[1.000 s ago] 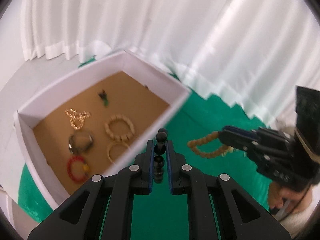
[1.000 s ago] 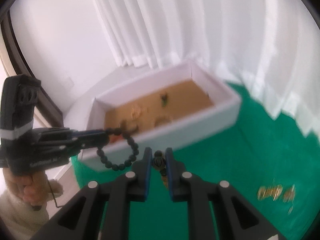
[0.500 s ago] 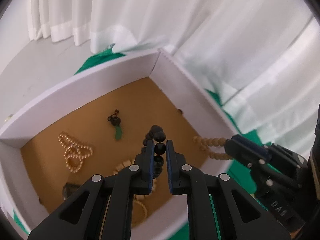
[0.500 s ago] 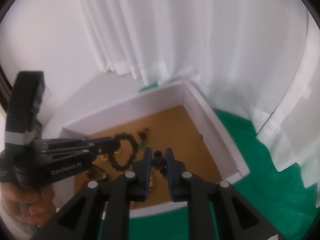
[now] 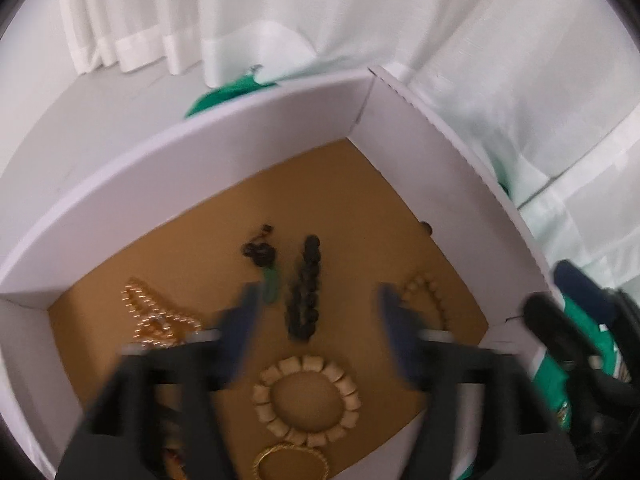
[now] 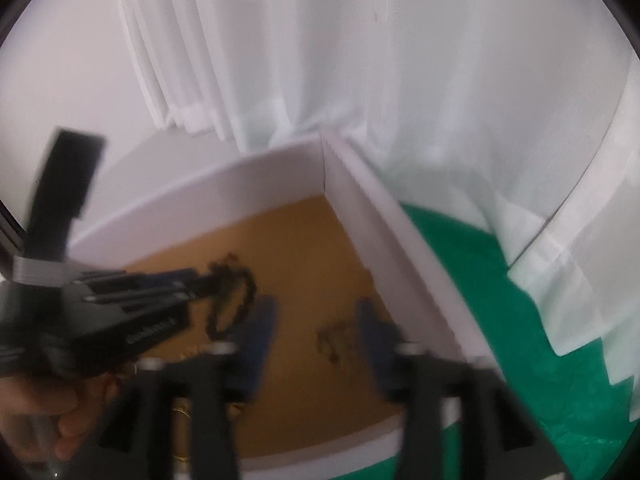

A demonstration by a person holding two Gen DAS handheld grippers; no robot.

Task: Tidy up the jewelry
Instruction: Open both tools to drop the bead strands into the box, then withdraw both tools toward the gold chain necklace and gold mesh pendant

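Both grippers were seen spread wide over the white box (image 5: 208, 168), and nothing was held between the fingers of either. In the left wrist view, the left gripper (image 5: 316, 312) was poised at lower centre of the frame, with the black bead bracelet (image 5: 306, 288) lying stretched on the brown floor of the box between its blurred fingers. A tan bead bracelet (image 5: 430, 300) was seen at centre right, just beside the right-hand finger. A pale block bracelet (image 5: 306, 396), a gold ring-shaped bangle (image 5: 292, 464), a gold chain (image 5: 156, 316) and a green pendant (image 5: 272, 284) were also laid inside.

In the right wrist view, the right gripper (image 6: 316, 328) was hung over a small blurred piece, probably the tan bracelet. The release step was judged to be in hand. Next, withdrawal from the box and a search of the green cloth (image 6: 520, 320) on the desk would be called for.
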